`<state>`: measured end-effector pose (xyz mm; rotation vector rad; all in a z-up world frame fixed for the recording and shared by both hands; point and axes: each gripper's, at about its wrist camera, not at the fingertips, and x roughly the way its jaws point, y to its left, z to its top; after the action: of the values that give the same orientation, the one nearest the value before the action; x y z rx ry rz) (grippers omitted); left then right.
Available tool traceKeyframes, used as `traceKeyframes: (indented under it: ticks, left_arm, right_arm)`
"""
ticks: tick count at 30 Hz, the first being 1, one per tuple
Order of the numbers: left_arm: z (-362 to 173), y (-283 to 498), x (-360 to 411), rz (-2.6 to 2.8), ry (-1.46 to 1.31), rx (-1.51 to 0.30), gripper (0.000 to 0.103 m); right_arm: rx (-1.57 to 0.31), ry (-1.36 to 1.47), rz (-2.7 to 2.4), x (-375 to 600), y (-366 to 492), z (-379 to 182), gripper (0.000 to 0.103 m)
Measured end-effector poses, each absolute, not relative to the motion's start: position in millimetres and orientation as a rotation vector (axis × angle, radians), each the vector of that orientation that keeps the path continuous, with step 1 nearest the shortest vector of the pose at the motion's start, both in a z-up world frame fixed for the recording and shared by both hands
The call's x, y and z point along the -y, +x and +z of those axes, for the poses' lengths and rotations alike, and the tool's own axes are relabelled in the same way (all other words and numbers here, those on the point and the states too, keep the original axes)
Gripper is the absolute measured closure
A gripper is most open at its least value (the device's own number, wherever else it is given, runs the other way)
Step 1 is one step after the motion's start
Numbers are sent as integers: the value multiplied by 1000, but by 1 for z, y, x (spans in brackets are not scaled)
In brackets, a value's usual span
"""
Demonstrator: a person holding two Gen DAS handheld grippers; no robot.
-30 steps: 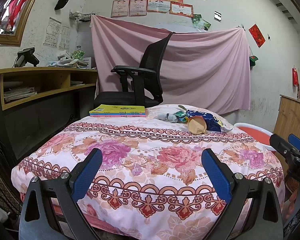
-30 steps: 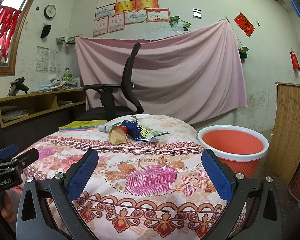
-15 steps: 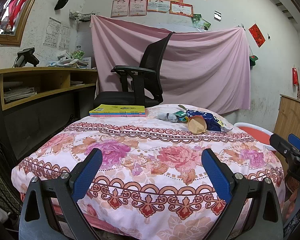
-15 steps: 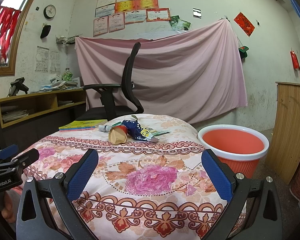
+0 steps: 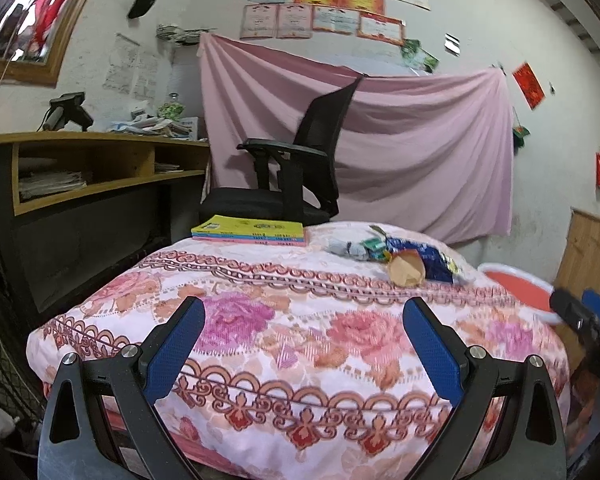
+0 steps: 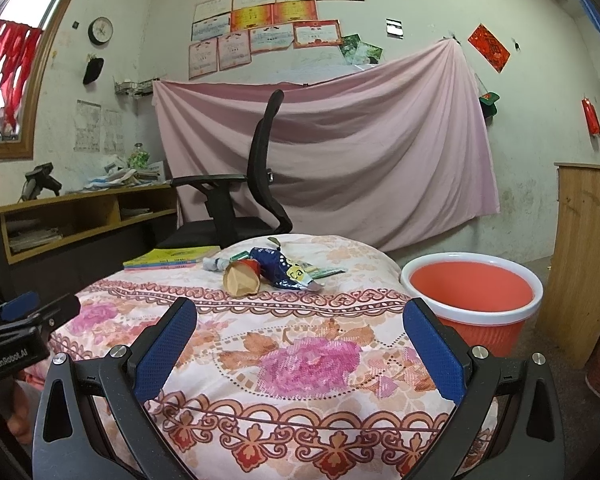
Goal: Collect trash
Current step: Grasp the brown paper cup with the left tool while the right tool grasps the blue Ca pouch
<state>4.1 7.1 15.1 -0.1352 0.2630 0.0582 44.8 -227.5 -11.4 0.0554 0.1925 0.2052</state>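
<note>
A small heap of trash lies at the far side of the floral-covered table (image 5: 284,320) (image 6: 300,360): a tan paper cup (image 5: 407,270) (image 6: 241,279) on its side, a blue snack wrapper (image 5: 428,258) (image 6: 278,270), a grey crumpled wrapper (image 5: 346,247) (image 6: 214,264) and a green one (image 5: 374,245). An orange bin with a white rim (image 6: 472,300) (image 5: 516,284) stands on the floor to the table's right. My left gripper (image 5: 303,344) and right gripper (image 6: 300,346) are both open and empty, over the near edge, well short of the trash.
A stack of books (image 5: 250,230) (image 6: 170,258) lies at the table's far left. Behind it stands a black office chair (image 5: 296,168) (image 6: 240,188), with a wooden desk (image 5: 88,176) at the left and a wooden cabinet (image 6: 584,256) at the right.
The left wrist view has shifted a little, so the table and trash sit slightly further right and lower; both grippers stay open.
</note>
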Motion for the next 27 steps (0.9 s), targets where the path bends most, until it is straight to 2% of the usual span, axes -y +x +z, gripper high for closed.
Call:
traceKeyframes:
  ticks: [18, 27]
  left_arm:
    - [50, 49, -12, 99, -105, -157, 6]
    - [54, 90, -8, 94, -83, -124, 6]
  right_arm:
    - [-104, 104, 200, 246, 98, 36, 0]
    - [-42, 85, 198, 249, 151, 62, 0]
